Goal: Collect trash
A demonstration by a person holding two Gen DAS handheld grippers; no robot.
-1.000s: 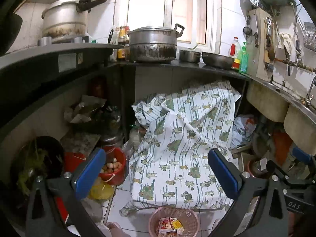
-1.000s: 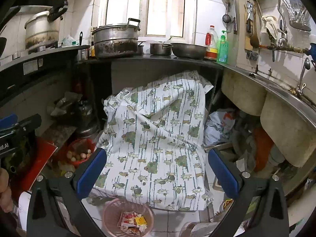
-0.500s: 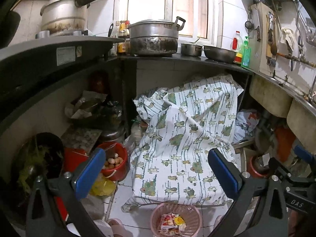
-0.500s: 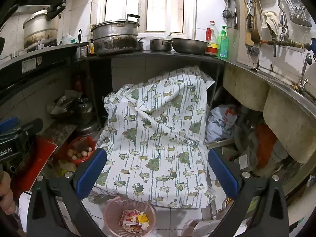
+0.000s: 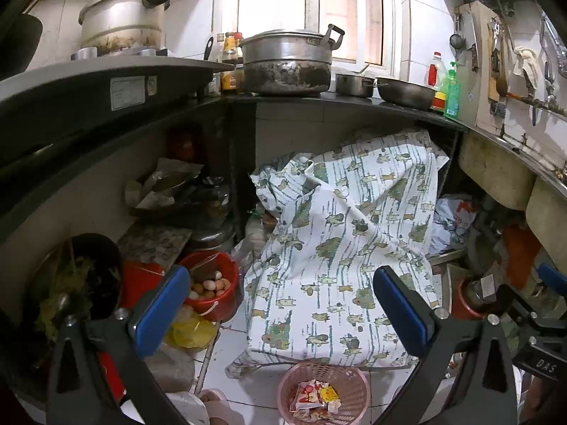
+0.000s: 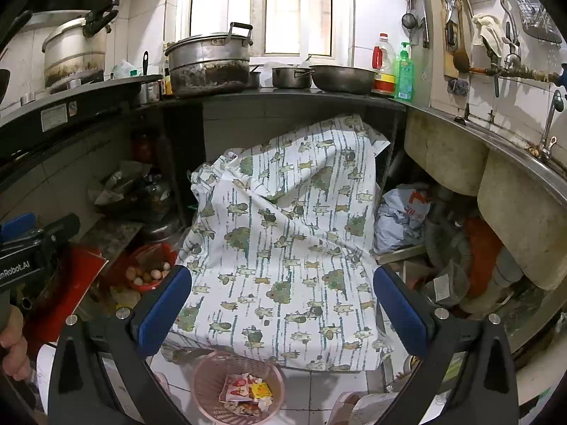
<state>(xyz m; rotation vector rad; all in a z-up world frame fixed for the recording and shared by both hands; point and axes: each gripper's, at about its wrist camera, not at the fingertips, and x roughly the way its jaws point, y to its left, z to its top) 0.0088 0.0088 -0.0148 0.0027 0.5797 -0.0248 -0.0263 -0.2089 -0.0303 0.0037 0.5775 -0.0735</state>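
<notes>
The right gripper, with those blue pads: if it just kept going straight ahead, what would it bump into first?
Most likely the white cloth with green animal print, draped under the counter, dead ahead of the open right gripper. Depth is unclear; the pink plastic basket sits lower.

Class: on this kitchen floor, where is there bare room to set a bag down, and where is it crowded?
Bare white tile shows only beside the pink basket, below the patterned cloth. Left is crowded: the red egg bucket and yellow bag. Right, under the sinks, pipes and bags crowd in.

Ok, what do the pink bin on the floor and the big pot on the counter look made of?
Pink bin: probably plastic, matte, with perforated lattice walls. Big pot: metal, likely aluminium; dull grey sheen, lower half burnt black.
</notes>
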